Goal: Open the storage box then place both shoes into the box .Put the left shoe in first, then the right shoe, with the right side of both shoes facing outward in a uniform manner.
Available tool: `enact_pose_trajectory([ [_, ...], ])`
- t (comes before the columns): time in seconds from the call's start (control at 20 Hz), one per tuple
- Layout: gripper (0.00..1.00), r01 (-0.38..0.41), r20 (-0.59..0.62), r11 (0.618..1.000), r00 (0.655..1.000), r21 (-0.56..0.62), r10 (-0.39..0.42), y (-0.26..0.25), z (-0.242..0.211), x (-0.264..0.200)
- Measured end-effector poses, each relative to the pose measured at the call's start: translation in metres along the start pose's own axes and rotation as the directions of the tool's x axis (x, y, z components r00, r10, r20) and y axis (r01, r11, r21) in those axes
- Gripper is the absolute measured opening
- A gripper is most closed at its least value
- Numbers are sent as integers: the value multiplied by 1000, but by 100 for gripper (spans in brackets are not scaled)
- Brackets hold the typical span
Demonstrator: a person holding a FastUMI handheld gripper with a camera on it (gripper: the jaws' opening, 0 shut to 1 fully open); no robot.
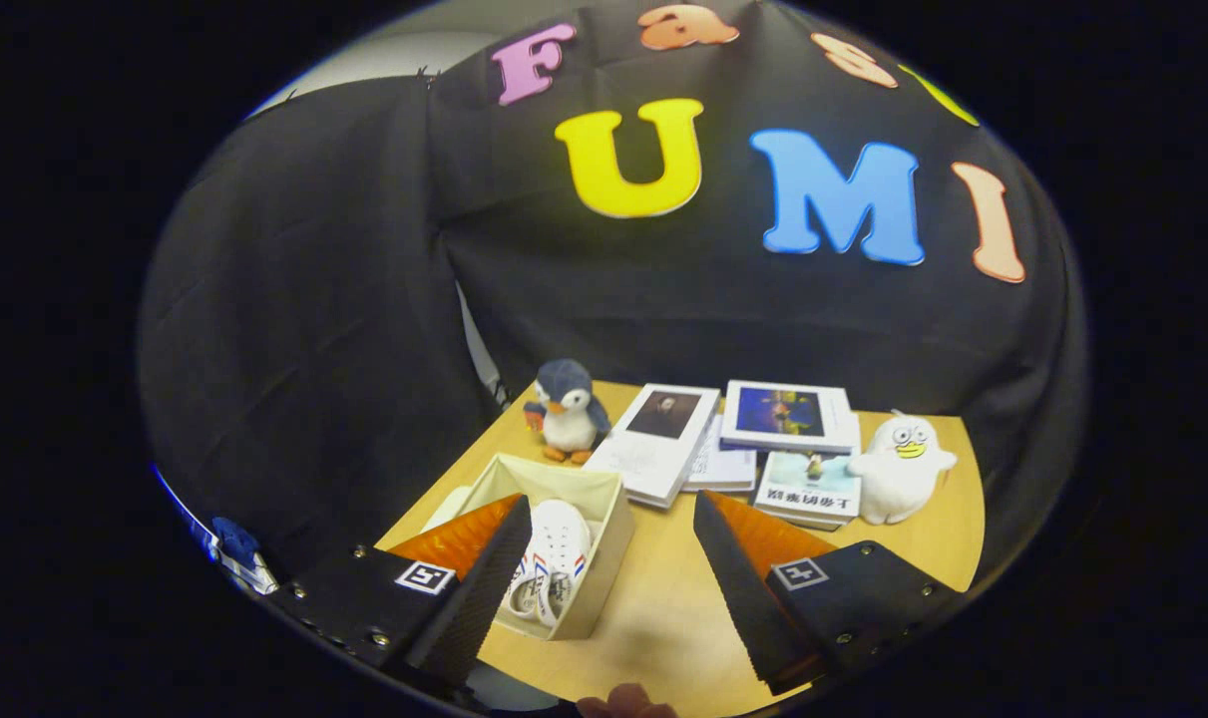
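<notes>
Shoes boxed, jaws empty above the counter

From the left: the storage box [604, 519] sits open near the counter's [663, 608] left edge, and I see white shoes [554, 563] lying inside it, though I cannot tell whether both are there or which side faces out. My gripper [604, 578] hangs with jaws spread wide, pinching nothing, its left finger over the box. Beyond, along the far edge, stand a plush penguin [568, 411], stacked books [733, 444] and a white plush duck [901, 467]. I judge the placing nearly or fully done.

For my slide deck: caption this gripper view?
Open gripper above an open storage box with a white shoe inside.
</notes>
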State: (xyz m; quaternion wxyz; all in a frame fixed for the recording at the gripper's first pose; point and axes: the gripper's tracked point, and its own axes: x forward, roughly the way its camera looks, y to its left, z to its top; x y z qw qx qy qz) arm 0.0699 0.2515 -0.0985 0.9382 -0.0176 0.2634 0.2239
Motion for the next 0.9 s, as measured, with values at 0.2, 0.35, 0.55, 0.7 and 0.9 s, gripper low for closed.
enact_pose_trajectory([
  [0.2,100,133,262,991,956,18,-133,-52,44,-64],
  [0.35,99,200,438,977,874,73,-212,-81,71,-115],
  [0.55,99,232,521,970,820,75,-237,-106,77,-152],
  [0.7,99,257,534,963,804,84,-262,-126,76,-175],
  [0.9,99,284,540,953,788,107,-295,-158,64,-177],
])
